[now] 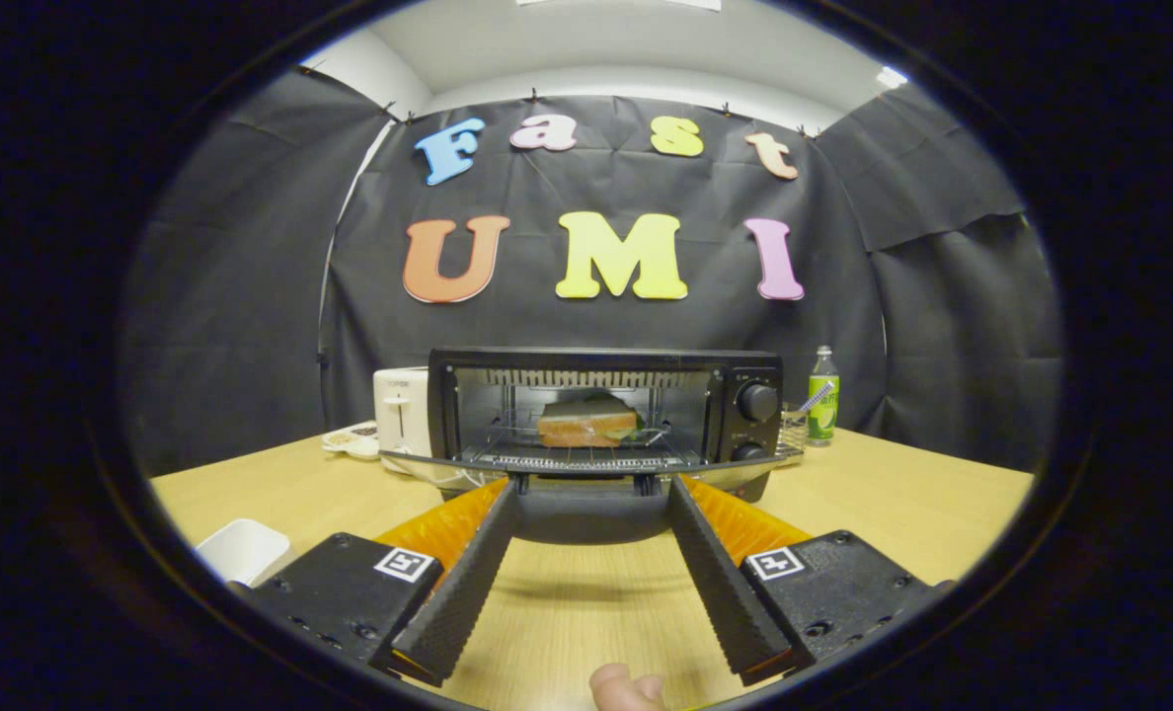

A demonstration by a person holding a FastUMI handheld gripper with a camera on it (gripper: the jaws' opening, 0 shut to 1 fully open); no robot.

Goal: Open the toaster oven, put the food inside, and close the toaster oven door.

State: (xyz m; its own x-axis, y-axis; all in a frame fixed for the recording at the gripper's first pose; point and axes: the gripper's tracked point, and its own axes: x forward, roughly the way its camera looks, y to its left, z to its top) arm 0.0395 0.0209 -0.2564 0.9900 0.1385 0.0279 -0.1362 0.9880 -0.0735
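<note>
The toaster oven is seen on the wooden counter with its door folded down flat, and a sandwich is laid on the rack inside. The fingers are spread wide with nothing gripped, their tips placed just under the door's front edge. A white toaster is set left of the oven, a green bottle right.

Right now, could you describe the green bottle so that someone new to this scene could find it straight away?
Start at the black toaster oven standing on the wooden table, its door folded down just ahead of the open gripper. On the oven's knob side, past a small wire basket, stands the bottle. It is the one tall, upright, green thing there, with a pale cap.
</note>
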